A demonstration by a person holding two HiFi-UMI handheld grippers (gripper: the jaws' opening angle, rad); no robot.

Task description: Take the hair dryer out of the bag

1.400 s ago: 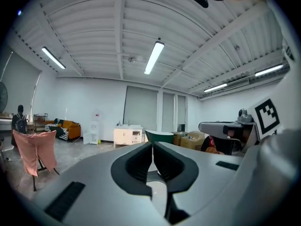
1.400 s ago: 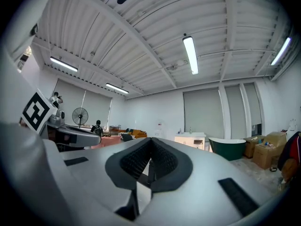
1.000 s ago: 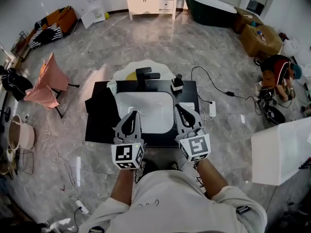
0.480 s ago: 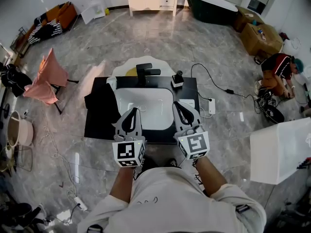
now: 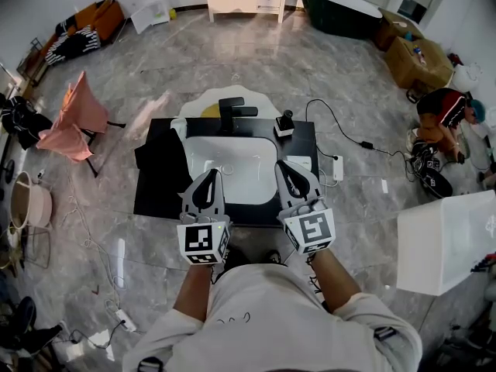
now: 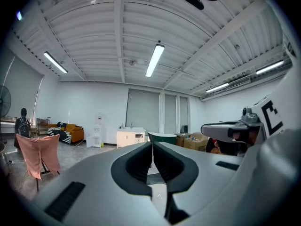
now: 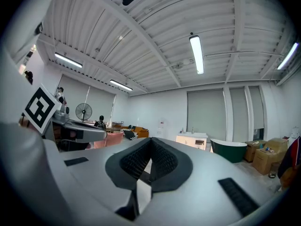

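As both are pressed together and hold nothing, the left gripper (image 5: pixel 211 175) and right gripper (image 5: pixel 284 167) hang near the sink (image 5: pixel 232 161). The hair dryer is hidden, maybe inside the black bag (image 5: pixel 164 170) at the left. Open one first, then reach gently there

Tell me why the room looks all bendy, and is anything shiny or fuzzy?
Head view: a wide lens curves everything near the edges, and the marble floor shines with pale glare. Left gripper view: dark rounded corners, a bright strip light overhead, the left claw up close and huge. Right gripper view: the same curve bows the ceiling; the right claw looks sharp, not fuzzy.
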